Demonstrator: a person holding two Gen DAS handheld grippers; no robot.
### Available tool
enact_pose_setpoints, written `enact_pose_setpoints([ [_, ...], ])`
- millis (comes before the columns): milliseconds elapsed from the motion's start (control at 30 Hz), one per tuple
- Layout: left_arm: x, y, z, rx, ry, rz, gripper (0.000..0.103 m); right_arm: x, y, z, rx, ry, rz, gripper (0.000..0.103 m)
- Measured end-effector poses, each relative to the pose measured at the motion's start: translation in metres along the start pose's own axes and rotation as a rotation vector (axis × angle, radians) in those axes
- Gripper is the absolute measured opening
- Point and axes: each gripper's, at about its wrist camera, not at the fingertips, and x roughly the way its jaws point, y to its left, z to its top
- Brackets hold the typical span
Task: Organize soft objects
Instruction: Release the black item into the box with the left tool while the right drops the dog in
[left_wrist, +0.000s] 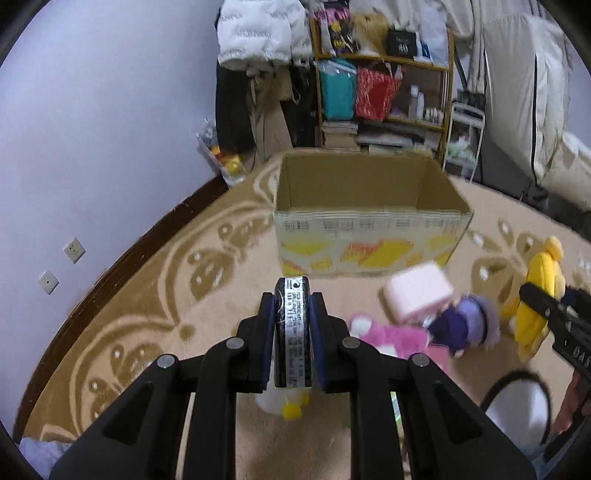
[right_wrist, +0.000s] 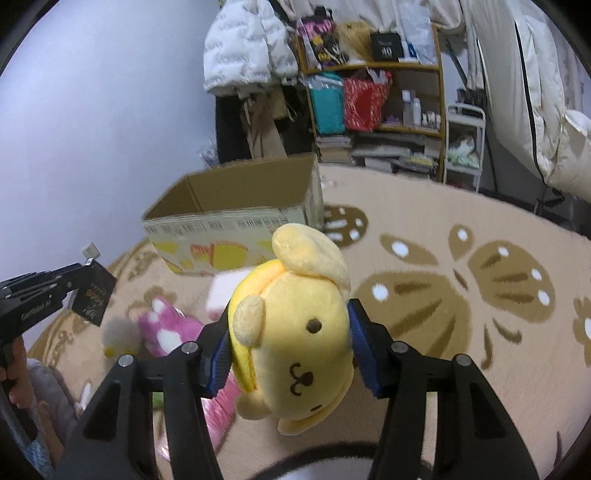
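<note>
My left gripper (left_wrist: 293, 325) is shut on a small flat black packet (left_wrist: 293, 332) with a white label, held above the carpet. It also shows in the right wrist view (right_wrist: 92, 295). My right gripper (right_wrist: 290, 339) is shut on a yellow dog plush (right_wrist: 295, 332), lifted off the floor; the plush shows at the right of the left wrist view (left_wrist: 535, 295). An open cardboard box (left_wrist: 369, 240) stands ahead on the carpet (right_wrist: 236, 214). On the floor lie a pink plush (left_wrist: 388, 334), a purple plush (left_wrist: 465, 325), a pale pink block (left_wrist: 419, 293) and a white-and-yellow plush (right_wrist: 118, 339).
A patterned beige carpet (right_wrist: 461, 295) covers the floor. A wooden shelf (left_wrist: 384, 74) with bags and books stands behind the box, beside hanging coats (left_wrist: 258, 37). A white wall (left_wrist: 92, 129) with sockets runs along the left. A dark-rimmed round object (left_wrist: 517, 406) lies near right.
</note>
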Motion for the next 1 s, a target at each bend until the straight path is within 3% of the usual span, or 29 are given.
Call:
enact_pose_setpoints([
  [167, -0.012, 0.005, 0.029, -0.006, -0.066, -0.006, 0.017, -0.011, 0.018, 0.019, -0.057, -0.074, 0.016, 0.059],
  [633, -0.007, 0.014, 0.126, 0.04, -0.236, -0.029, 0.017, 0.017, 0.035, 0.077, -0.143, -0.145, -0.005, 0.061],
  [800, 0.013, 0.019, 0.15, 0.038, -0.248, -0.034, 0.017, 0.038, 0.038, 0.103, -0.15, -0.149, -0.004, 0.061],
  [900, 0.025, 0.022, 0.157, -0.004, -0.235, -0.109, 0.017, 0.049, 0.042, 0.116, -0.153, -0.15, 0.001, 0.061],
  [1000, 0.035, 0.019, 0.157, -0.008, -0.244, -0.122, 0.017, 0.061, 0.045, 0.124, -0.159, -0.143, 0.013, 0.062],
])
